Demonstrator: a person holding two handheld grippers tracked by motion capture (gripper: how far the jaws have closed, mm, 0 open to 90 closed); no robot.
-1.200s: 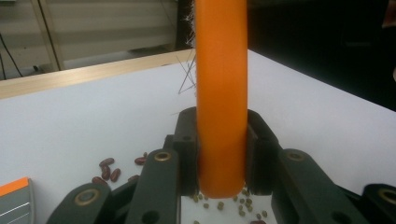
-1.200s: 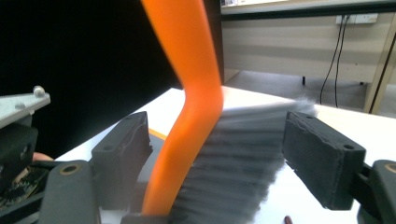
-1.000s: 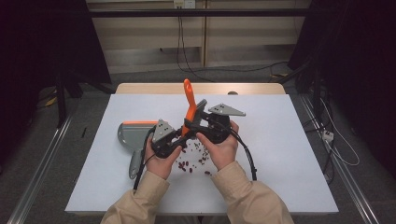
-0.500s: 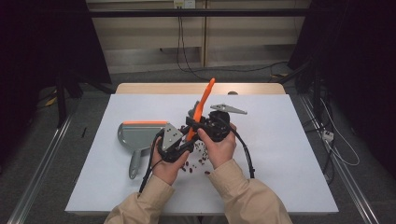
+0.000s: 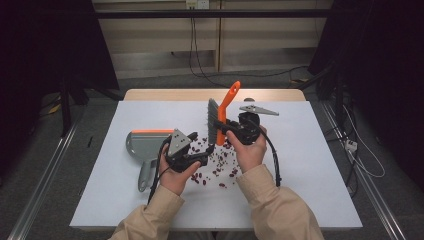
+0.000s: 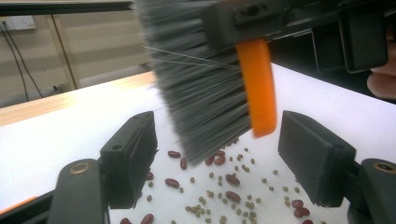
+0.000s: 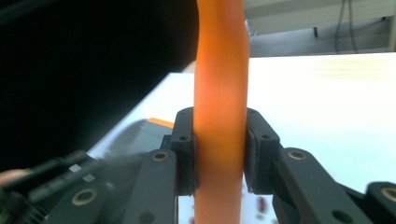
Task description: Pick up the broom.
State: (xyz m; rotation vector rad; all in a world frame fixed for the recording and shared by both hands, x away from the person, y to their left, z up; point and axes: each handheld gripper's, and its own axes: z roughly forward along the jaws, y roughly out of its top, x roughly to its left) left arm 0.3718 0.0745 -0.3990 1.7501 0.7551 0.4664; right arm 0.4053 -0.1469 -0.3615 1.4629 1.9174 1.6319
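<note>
Gripping the brush (image 5: 221, 116) by its orange handle, my right gripper (image 5: 226, 129) has just clamped shut, bristles raised over the scattered beans (image 5: 216, 162) mid-table. My left gripper (image 5: 204, 156) has just opened, jaws empty, with the dustpan (image 5: 142, 146) to its left.

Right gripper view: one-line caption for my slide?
Right gripper clamps the brush's orange handle above the white table.
</note>
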